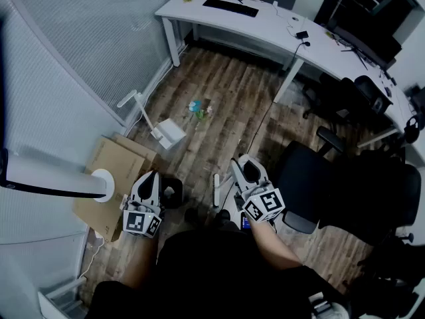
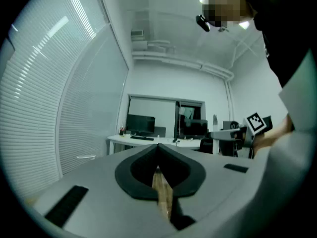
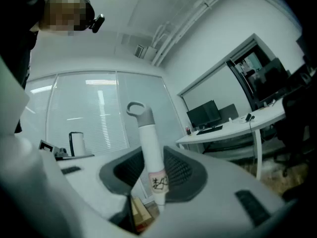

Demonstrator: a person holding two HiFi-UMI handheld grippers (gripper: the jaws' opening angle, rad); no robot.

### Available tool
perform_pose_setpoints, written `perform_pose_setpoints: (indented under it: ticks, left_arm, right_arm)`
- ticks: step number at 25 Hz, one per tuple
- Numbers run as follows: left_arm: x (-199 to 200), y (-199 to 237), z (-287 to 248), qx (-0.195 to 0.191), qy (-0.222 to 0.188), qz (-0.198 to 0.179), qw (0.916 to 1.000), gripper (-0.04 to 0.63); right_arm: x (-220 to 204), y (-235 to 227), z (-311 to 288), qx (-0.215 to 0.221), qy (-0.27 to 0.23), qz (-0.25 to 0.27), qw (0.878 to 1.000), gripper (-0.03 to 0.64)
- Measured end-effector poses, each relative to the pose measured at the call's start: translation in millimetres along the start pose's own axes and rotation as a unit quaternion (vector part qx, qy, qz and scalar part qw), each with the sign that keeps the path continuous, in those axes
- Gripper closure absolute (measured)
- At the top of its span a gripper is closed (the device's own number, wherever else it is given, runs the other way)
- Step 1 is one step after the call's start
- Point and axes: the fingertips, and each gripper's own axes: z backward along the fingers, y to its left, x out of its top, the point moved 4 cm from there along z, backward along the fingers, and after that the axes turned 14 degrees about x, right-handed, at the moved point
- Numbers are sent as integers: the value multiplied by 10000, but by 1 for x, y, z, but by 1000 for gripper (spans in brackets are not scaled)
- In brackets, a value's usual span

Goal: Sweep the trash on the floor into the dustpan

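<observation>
grips the broom handle in the right gripper, pads clenched on the white shaft below its grey hanging loop. holds it upright with the gripper level, likely to bring the brush end, seen in no view, down to the floor without stooping. holds the left gripper clenched shut on nothing, with only a sliver of wood floor at the seam; probably spare for fetching the dustpan. stands well apart from the trash, a small heap of pale and blue-green scraps on the bare boards in front of the desk, near the glass wall. finds the dustpan near that heap, on the wall side and a little closer in, resting on the floor with its long handle slanting up toward the wall: apparently parked by the mess for a short sweep into it. has flattened cardboard beside the left gripper and an office chair beside the right, neither across the path ahead. judged barely begun: no scrap visibly in the pan, no sweep yet made. calls next for a step forward, then for turning the pan's mouth toward the heap.
</observation>
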Motion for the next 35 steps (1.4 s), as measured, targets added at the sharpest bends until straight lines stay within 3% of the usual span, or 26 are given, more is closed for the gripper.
perform_pose_setpoints:
  ticks: [7,18,26,35]
  left_arm:
    - [11,2,-8,-128,-43,-80,9999,601]
    - [4,-13,-5,-321,154,-44,9994,600]
    - [6,-40,-2,-174,159,-139,9996,600]
    - [12,-58,1,305,1,-167,9994,600]
  right_arm:
    - [12,9,-4,101,79,283,9995,505]
    - [20,-2,11,216,-23,187,9996,503]
    - [25,-26,18,543,-197,33,9983,502]
    - [31,-52,21,953,-174,-38,9953,502]
